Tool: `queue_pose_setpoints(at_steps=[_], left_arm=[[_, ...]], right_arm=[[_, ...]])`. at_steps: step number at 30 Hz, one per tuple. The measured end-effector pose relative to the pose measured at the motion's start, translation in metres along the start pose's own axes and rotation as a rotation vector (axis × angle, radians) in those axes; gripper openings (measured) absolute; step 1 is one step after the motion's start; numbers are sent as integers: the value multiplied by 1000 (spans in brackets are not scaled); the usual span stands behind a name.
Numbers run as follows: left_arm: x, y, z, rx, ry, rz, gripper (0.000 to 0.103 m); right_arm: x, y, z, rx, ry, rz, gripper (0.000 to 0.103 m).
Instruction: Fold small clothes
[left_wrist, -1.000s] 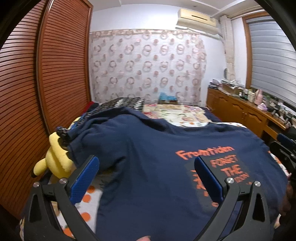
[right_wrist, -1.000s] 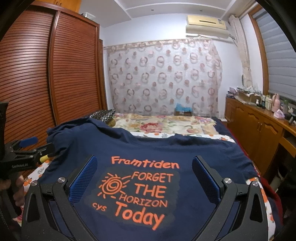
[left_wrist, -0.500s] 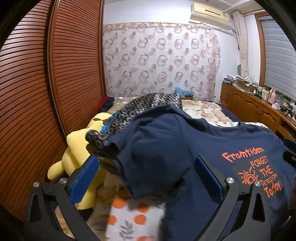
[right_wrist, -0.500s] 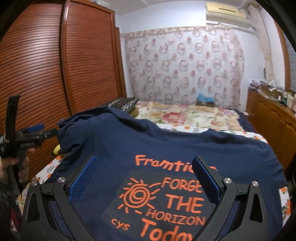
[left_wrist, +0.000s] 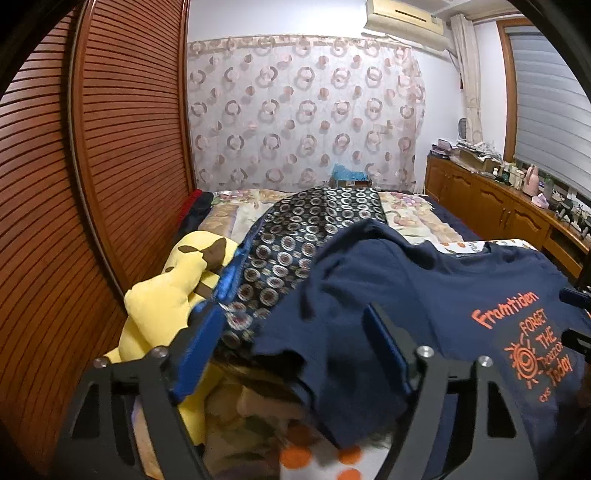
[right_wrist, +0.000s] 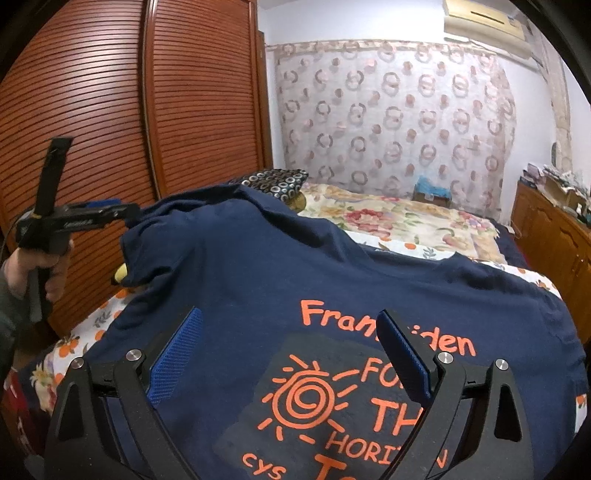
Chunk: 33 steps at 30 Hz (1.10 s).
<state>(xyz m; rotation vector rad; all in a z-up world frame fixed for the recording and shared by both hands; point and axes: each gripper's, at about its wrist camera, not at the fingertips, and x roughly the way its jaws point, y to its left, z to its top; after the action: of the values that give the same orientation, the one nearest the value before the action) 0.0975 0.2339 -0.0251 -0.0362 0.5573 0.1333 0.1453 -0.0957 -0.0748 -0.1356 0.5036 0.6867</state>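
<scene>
Left wrist view: the left gripper (left_wrist: 295, 339) points across the bed (left_wrist: 417, 221) toward the curtained far end, its jaws closing with the sleeve (left_wrist: 332, 354) of the one navy T-shirt (left_wrist: 424, 295) lying between them; the blue pads do not visibly press the cloth, so the sleeve is framed, not yet gripped. The sleeve hem faces the jaws and hangs toward the bed's left edge, draped over one patterned dark cushion (left_wrist: 310, 229), with one yellow plush toy (left_wrist: 166, 295) just beside it on the wardrobe (left_wrist: 110, 147) side. The shirt body runs away rightward, printed chest at the right margin. Right wrist view: the right gripper (right_wrist: 291, 354) hovers over the orange print (right_wrist: 332, 398), jaws wide but closing slightly, nothing clamped between them; the shirt lies spread below and ahead, its long axis running from the near edge of the bed toward the collar at the far side. At the left, a hand (right_wrist: 37, 266) carries the left gripper (right_wrist: 122, 212), its tips touching the raised sleeve. Judgement: the coming fold turns on this sleeve, which the left gripper alone reaches; the right is nearer the chest and hem. Count: one shirt, two grippers, one cushion, one toy.
</scene>
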Motion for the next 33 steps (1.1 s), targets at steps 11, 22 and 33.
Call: queue_pose_setpoints(at_steps=[11, 22, 33], left_arm=[[29, 9, -9, 50, 134, -49, 39], [-3, -20, 23, 76, 77, -121, 4], [-14, -138, 78, 195, 51, -290, 4]], right_arm=[[9, 3, 0, -9, 10, 8, 97], [24, -7, -4, -23, 89, 17, 90], [7, -45, 2, 21, 79, -34, 88]])
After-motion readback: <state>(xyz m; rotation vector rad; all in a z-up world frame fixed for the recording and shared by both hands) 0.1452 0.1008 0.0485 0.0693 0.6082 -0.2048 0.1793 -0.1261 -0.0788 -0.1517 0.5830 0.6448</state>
